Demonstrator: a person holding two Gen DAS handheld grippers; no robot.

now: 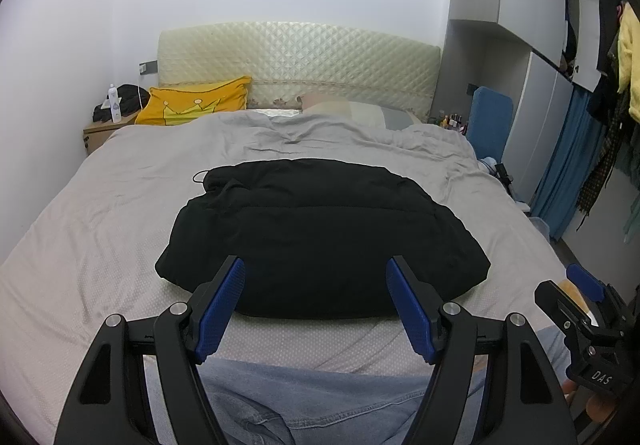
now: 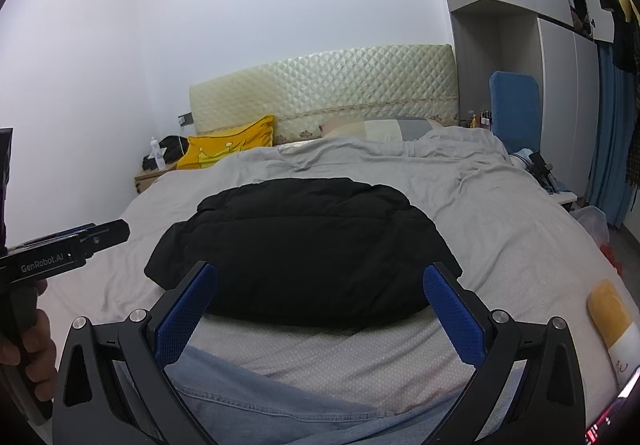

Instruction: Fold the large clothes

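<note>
A black padded jacket (image 1: 320,237) lies folded into a thick bundle on the grey bedsheet (image 1: 100,229), in the middle of the bed. In the right wrist view the same jacket (image 2: 304,249) fills the centre. My left gripper (image 1: 316,277) hovers open just short of the jacket's near edge, with nothing between its blue pads (image 1: 224,305). My right gripper (image 2: 320,285) is open too, held above the near edge, its pads (image 2: 452,313) bare. The right gripper's side shows at the far right of the left view (image 1: 580,309). The left gripper shows at the left of the right view (image 2: 72,249).
A person's denim-clad legs (image 1: 304,397) rest at the bed's foot below the grippers. A yellow pillow (image 1: 192,105) and a quilted headboard (image 1: 296,65) stand at the far end. A nightstand (image 1: 104,129) is far left; hanging clothes (image 1: 616,93) and a wardrobe are right.
</note>
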